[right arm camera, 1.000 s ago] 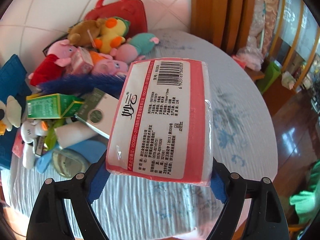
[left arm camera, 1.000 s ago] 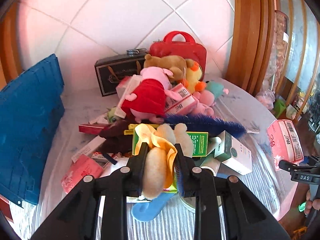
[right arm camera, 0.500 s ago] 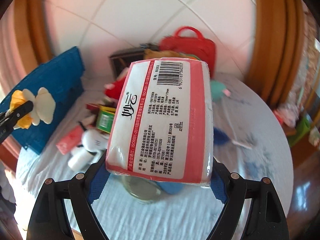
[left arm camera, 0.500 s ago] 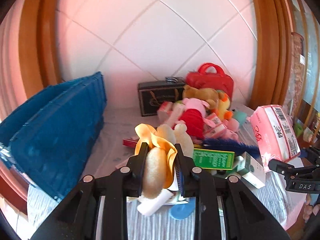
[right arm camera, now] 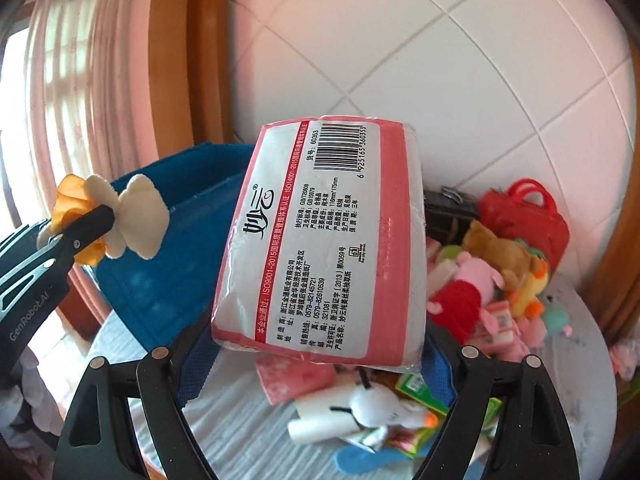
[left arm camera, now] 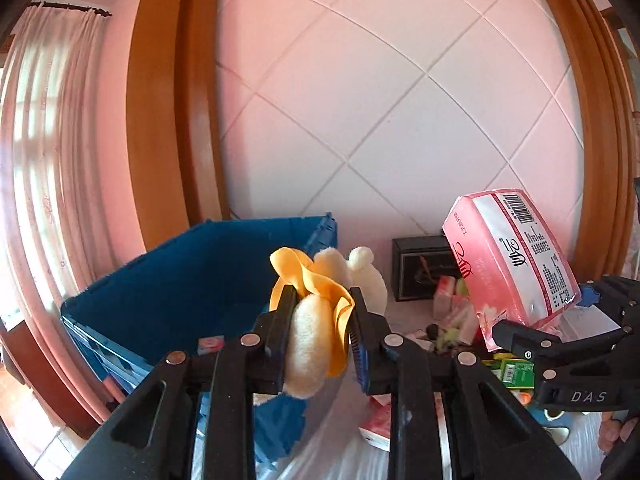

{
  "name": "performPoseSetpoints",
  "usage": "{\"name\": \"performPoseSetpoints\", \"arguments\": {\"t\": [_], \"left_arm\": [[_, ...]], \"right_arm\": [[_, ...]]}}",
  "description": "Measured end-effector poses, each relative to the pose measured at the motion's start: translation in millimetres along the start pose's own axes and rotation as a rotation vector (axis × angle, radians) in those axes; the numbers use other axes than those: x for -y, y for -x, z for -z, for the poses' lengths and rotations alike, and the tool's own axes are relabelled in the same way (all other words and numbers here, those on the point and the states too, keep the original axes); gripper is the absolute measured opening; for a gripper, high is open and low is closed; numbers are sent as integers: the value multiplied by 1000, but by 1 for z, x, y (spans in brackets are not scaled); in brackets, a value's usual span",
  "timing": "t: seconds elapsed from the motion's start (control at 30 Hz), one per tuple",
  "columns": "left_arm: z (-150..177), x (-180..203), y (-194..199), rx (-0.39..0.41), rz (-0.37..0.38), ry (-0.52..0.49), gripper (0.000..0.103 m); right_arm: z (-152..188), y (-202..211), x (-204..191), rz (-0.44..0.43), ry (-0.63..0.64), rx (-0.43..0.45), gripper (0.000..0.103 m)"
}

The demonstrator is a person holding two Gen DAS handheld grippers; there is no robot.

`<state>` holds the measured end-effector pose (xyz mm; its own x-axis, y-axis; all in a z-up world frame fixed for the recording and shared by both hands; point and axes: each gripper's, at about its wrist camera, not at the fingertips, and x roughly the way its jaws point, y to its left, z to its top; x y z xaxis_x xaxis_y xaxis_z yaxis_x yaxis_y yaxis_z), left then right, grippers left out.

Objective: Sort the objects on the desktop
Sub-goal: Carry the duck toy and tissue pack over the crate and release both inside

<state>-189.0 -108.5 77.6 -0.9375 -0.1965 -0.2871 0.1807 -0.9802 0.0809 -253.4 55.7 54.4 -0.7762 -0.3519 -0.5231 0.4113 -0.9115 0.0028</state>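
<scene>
My left gripper (left arm camera: 320,308) is shut on a cream plush toy with a yellow ribbon (left arm camera: 312,336), held in the air at the near rim of the blue crate (left arm camera: 180,280). The toy also shows in the right wrist view (right arm camera: 136,216), in front of the crate (right arm camera: 168,264). My right gripper (right arm camera: 320,344) is shut on a pink and white tissue pack (right arm camera: 320,248), held raised over the table; the pack also shows in the left wrist view (left arm camera: 512,256), to the right of the toy.
A pile of plush toys (right arm camera: 488,280), small boxes and a white plush (right arm camera: 376,408) lies on the white-clothed table (right arm camera: 240,416). A red bag (right arm camera: 528,220) and a dark box (left arm camera: 420,272) stand against the tiled wall. A curtained window is at the left.
Both grippers have swung left and up with their loads, away from the pile. The blue crate now lies right behind the plush toy, and the tissue pack has come closer to it.
</scene>
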Motion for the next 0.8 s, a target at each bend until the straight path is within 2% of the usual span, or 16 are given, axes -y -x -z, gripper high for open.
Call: {"name": "performPoseSetpoints", "arguments": {"t": [0.2, 0.4, 0.5, 0.63, 0.8], "left_arm": [[-24, -101, -31, 15, -69, 8, 25], [-30, -194, -88, -86, -98, 28, 25], [-27, -231, -119, -164, -91, 67, 25], [-21, -263, -153, -261, -68, 96, 25], [-12, -278, -173, -316, -77, 106, 26]], "right_arm": [[-56, -43, -91, -39, 47, 34, 86], [-105, -107, -182, -35, 83, -4, 87], [-115, -139, -210, -12, 104, -48, 87], [-120, -173, -237, 46, 139, -113, 87], [-117, -198, -250, 117, 186, -158, 87]]}}
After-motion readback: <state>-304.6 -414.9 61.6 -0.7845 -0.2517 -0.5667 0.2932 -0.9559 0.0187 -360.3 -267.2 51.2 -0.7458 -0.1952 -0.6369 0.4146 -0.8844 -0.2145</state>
